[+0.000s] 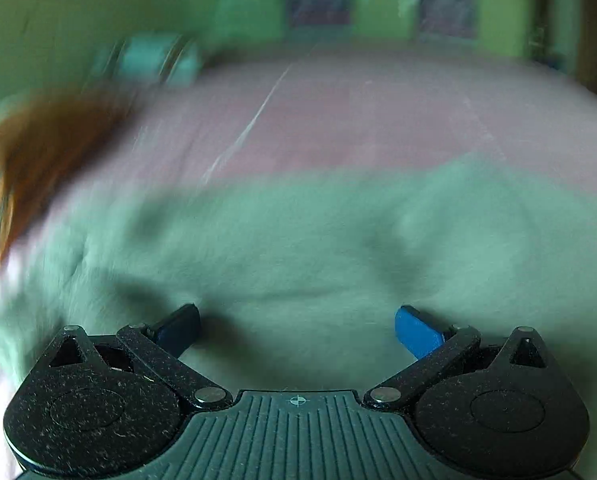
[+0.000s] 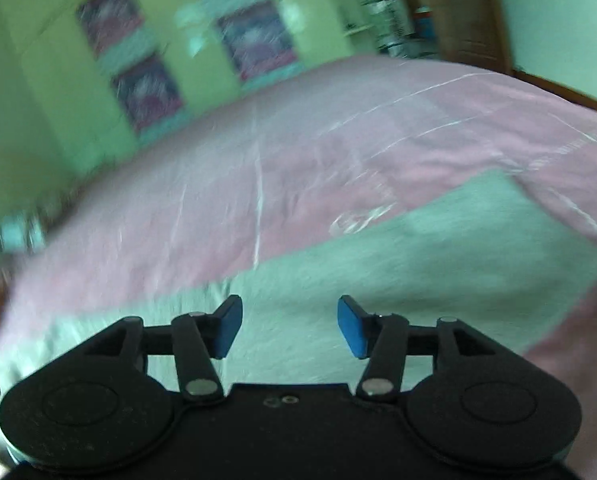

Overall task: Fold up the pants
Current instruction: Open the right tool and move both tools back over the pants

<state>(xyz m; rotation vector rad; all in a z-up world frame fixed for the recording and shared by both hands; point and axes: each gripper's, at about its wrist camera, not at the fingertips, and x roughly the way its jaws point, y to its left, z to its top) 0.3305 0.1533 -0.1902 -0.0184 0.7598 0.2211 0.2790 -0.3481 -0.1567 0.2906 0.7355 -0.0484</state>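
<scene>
Below both cameras, the pale green pants [image 1: 298, 240] lay spread flat on the pink bed [image 2: 218, 200] (both views blurred). The left hand-held gripper [image 1: 297, 330] hung over the cloth, jaws wide apart, grasping nothing; the right hand-held gripper [image 2: 290, 326] likewise stood released above it.

The pants [image 1: 298, 248] are soft matt green cloth with a slightly fuzzy nap, lying on a smooth pink cloth bed sheet [image 2: 226, 184], while the left gripper [image 1: 297, 328] and right gripper [image 2: 289, 326] are matt speckled black plastic with blue pads [image 1: 416, 330] and bright metal pivot pins [image 1: 209, 394].
</scene>
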